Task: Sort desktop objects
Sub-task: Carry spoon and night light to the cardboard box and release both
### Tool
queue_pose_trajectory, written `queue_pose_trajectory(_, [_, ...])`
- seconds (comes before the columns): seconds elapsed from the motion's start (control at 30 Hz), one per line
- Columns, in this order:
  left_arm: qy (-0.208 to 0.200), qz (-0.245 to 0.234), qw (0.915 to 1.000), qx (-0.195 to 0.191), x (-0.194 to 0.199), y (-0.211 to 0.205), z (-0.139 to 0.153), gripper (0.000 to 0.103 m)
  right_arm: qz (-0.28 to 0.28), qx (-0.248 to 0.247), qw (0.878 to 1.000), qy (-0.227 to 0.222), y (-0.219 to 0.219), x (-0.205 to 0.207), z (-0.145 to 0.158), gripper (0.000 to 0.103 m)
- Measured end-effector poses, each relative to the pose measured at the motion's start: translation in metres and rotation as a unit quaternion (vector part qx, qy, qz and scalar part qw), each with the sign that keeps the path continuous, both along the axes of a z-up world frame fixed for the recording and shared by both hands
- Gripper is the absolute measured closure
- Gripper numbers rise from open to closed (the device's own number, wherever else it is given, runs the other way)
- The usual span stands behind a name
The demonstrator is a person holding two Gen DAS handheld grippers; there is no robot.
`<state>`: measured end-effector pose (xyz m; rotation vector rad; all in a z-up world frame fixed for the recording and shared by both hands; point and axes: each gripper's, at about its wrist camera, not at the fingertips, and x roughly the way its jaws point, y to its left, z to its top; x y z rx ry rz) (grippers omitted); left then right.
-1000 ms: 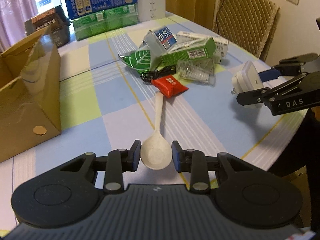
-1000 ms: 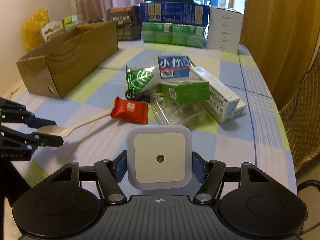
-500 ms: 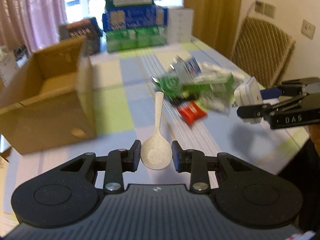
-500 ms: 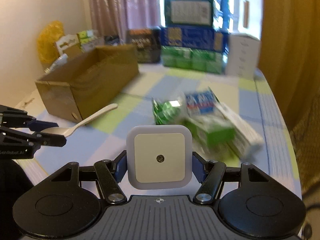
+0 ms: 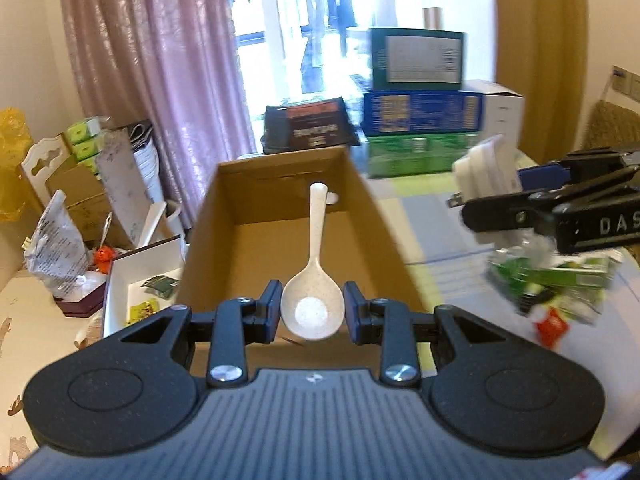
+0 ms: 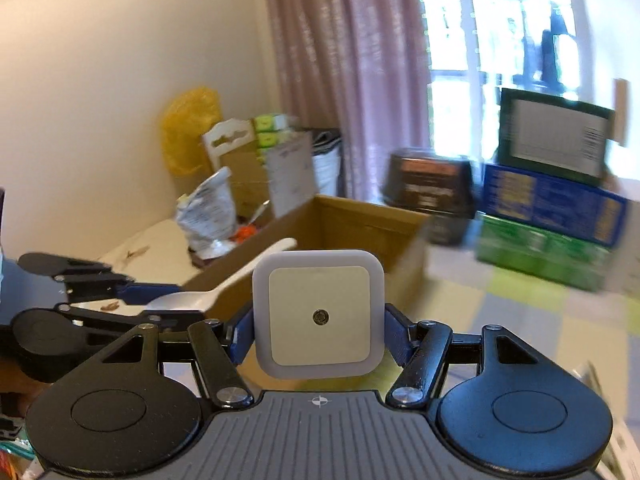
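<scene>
My left gripper is shut on the bowl of a white speckled spoon, whose handle points out over the open cardboard box. The box's floor looks bare. My right gripper is shut on a white square plug-in night light, held up to the right of the box. In the left wrist view the right gripper shows at the right edge with the night light and its prongs. The right wrist view shows the left gripper with the spoon at the box's near rim.
A blurred pile of green packets and a red sachet lies on the checked tablecloth at the right. Stacked boxes stand behind the cardboard box. A cluttered side table with bags is on the left.
Both grippers have lifted and swung left toward the cardboard box, carrying the spoon and the night light. The spoon now hangs over the box opening; the pile has slid to the right edge.
</scene>
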<state>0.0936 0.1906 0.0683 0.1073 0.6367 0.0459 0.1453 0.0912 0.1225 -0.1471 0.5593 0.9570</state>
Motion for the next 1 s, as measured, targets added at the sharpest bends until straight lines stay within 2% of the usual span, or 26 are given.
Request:
queue_pose_trajectory(0.17, [0.005, 0.005, 1.0, 0.004, 0.03, 0.032, -0.012, 0.076, 0.009, -0.03, 0.999, 0.007, 0.05, 0.021, -0.018, 0.041])
queue_pose_trajectory(0.43, [0.018, -0.001, 0.9998, -0.003, 0.057, 0.054, -0.038, 0.075, 0.013, -0.058, 0.998, 0.023, 0.072, 0.04, -0.049, 0.041])
queue_pose_trajectory(0.53, [0.014, 0.008, 0.9999, -0.003, 0.055, 0.057, -0.043, 0.069, 0.013, -0.058, 0.998, 0.029, 0.074, 0.043, -0.054, 0.041])
queue_pose_trajectory(0.87, [-0.001, 0.026, 0.9996, -0.01, 0.032, 0.066, -0.037, 0.069, 0.03, -0.05, 0.998, 0.028, 0.086, 0.039, -0.059, 0.04])
queue_pose_trajectory(0.93, [-0.005, 0.029, 0.9995, -0.013, 0.026, 0.065, -0.034, 0.069, 0.033, -0.043, 0.998, 0.019, 0.085, 0.036, -0.056, 0.029])
queue_pose_trajectory(1.0, [-0.007, 0.033, 0.9993, -0.015, 0.021, 0.064, -0.031, 0.069, 0.027, -0.035, 0.999, 0.007, 0.079, 0.033, -0.05, 0.027])
